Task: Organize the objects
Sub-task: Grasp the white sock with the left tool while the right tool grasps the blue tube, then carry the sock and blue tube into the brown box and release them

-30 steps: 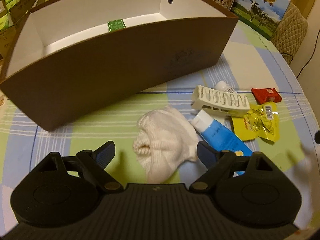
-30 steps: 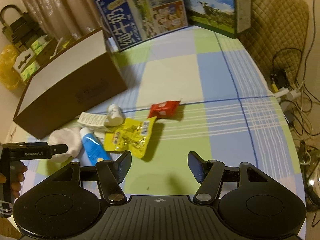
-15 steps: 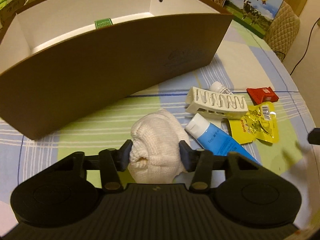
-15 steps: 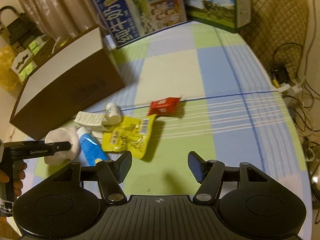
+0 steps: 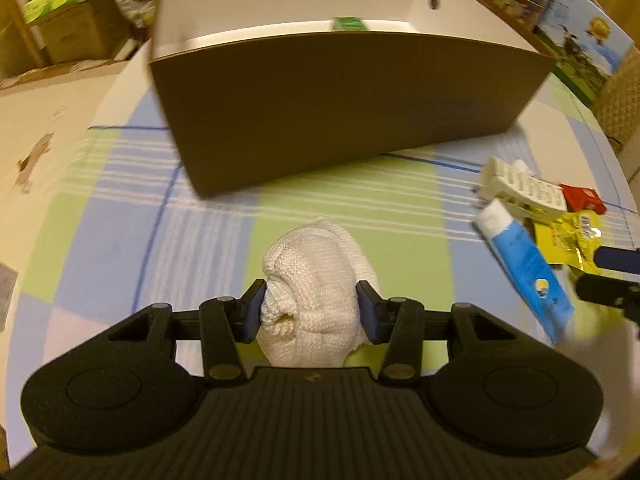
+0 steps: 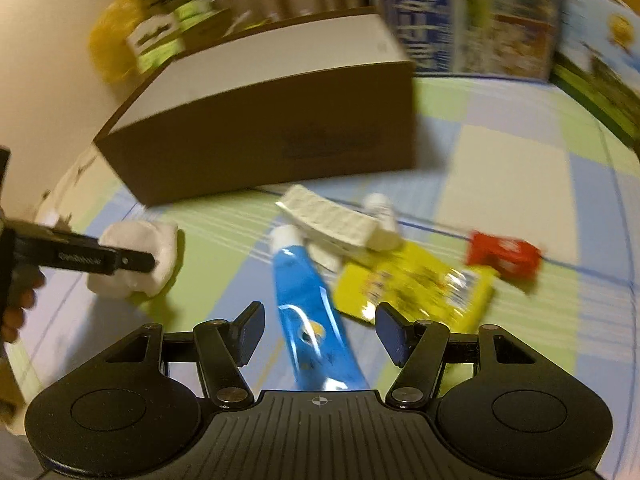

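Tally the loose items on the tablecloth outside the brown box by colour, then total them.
White: 3 — knitted cloth held in the left gripper, slotted clip, small bottle
Blue: 1 — tube, between the open jaws of the right gripper
Yellow: 1 — packet
Red: 1 — packet
Total: 6

Nothing really readable here — the left gripper [image 6: 120, 258] has white lettering (too blurry), same with the milk carton [image 6: 424, 20].
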Action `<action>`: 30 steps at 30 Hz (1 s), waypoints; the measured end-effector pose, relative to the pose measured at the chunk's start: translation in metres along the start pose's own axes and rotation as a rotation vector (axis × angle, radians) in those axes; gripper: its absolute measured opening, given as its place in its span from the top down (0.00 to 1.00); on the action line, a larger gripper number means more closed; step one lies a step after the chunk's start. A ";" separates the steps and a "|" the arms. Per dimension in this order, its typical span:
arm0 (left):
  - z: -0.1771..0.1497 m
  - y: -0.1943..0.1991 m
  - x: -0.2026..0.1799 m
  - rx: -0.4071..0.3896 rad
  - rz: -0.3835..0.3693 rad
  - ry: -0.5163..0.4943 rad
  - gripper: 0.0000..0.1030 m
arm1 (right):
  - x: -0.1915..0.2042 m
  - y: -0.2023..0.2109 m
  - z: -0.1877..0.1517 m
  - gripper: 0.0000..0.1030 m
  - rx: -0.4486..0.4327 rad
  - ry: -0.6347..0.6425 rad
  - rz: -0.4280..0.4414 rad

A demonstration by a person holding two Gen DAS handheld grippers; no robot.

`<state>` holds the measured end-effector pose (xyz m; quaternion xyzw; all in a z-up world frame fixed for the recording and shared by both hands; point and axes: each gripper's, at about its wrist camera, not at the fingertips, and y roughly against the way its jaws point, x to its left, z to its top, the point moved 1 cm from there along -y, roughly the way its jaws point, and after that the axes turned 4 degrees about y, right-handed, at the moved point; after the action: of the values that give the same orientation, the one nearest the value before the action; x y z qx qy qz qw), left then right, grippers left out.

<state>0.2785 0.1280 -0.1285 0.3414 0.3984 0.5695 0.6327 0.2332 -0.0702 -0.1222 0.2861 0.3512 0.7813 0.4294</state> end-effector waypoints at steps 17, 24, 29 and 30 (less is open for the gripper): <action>-0.009 0.005 0.008 0.001 0.016 0.039 0.59 | 0.049 -0.064 -0.005 0.64 0.028 0.305 -0.045; -0.008 0.006 0.006 0.002 0.018 0.038 0.58 | 0.053 -0.080 0.005 0.63 0.058 0.265 -0.007; -0.009 0.006 0.006 0.000 0.020 0.043 0.58 | 0.056 -0.084 0.007 0.64 0.058 0.245 -0.009; -0.009 0.006 0.006 -0.001 0.020 0.043 0.58 | 0.057 -0.084 0.006 0.65 0.060 0.243 -0.008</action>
<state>0.2682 0.1346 -0.1279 0.3330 0.4081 0.5833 0.6184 0.2510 0.0136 -0.1769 0.2006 0.4249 0.7976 0.3782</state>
